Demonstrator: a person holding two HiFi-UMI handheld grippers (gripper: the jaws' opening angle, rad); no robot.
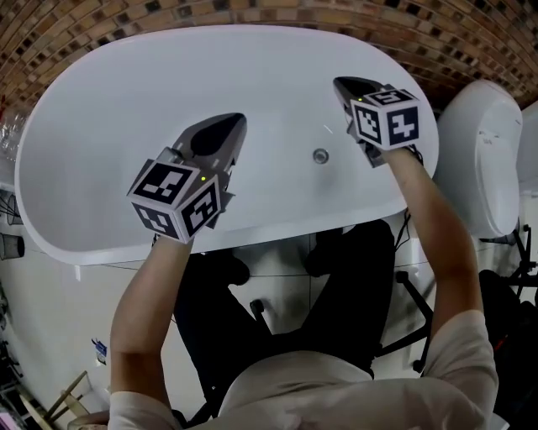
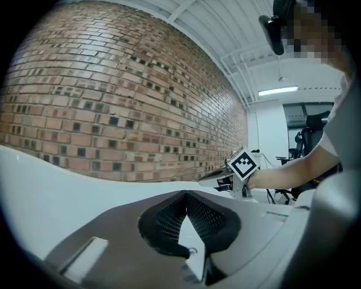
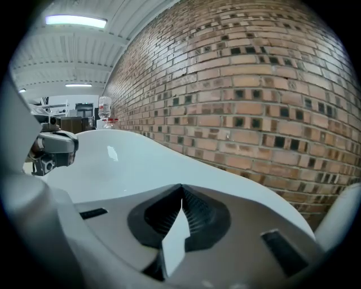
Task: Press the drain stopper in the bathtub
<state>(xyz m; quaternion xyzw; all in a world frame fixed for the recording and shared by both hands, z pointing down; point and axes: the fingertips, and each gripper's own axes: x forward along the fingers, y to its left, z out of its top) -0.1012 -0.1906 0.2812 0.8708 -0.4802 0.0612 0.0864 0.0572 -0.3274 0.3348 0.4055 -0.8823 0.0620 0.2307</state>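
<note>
White bathtub [image 1: 101, 126] is holding a drain stopper [image 1: 320, 155], seemingly metal. Left gripper [image 1: 237, 120] is hovering at its 9 o'clock, right gripper [image 1: 339, 82] at 1 o'clock, both clenched empty.

The stopper [image 1: 320, 155] is too small to tell pressed or raised; a white shape [image 1: 532, 151] runs off the right edge.

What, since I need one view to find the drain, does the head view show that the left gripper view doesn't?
Only the head view: the stopper, plain on the tub floor, and the left gripper from outside. Only the left gripper view: the ceiling light, and that gripper's jaws, shut on nothing. Both: the tub, the brick wall and the right gripper.
</note>
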